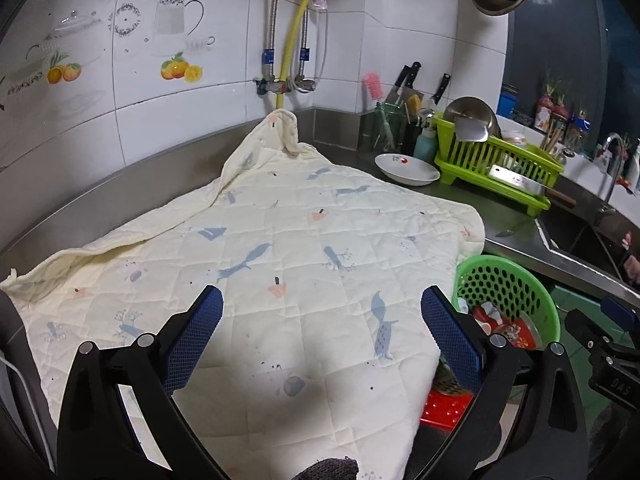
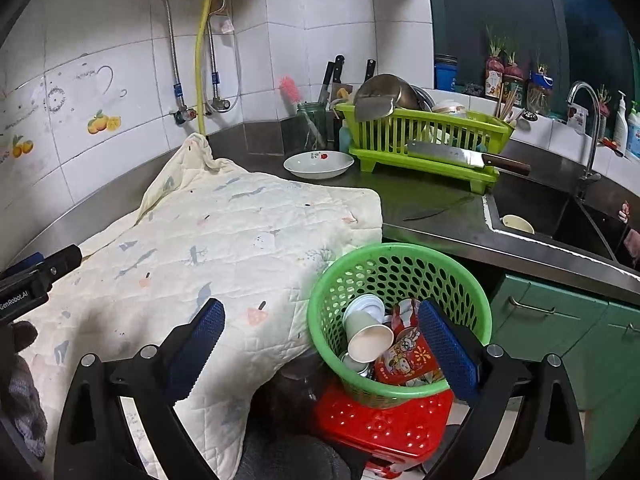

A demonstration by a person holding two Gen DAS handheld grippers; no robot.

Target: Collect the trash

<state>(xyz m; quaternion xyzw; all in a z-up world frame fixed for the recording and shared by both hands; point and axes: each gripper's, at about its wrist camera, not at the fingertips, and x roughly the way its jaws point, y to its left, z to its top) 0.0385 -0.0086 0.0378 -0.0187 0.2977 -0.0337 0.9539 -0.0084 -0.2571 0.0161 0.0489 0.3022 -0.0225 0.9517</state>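
Observation:
A green perforated basket [image 2: 400, 276] stands on a red plastic stool [image 2: 384, 424] beside the counter. Inside it lie a paper cup [image 2: 368, 338], a white lid [image 2: 362, 308] and a red snack wrapper [image 2: 406, 360]. My right gripper [image 2: 320, 344] hovers open over the basket's near rim and the cloth's edge, nothing between its blue pads [image 2: 446, 348]. My left gripper [image 1: 322, 332] is wide open above the cream quilted cloth [image 1: 280, 240], holding nothing. In the left wrist view the basket [image 1: 508, 280] shows at the right, partly hidden by a finger.
The quilted cloth [image 2: 224, 240] covers the steel counter [image 2: 432, 208] and hangs over its front edge. A white bowl [image 2: 319, 163], a green dish rack [image 2: 424, 136] with a cleaver [image 2: 460, 157], a knife holder and a sink [image 2: 552, 216] with a cup stand to the right. Green cabinets sit below.

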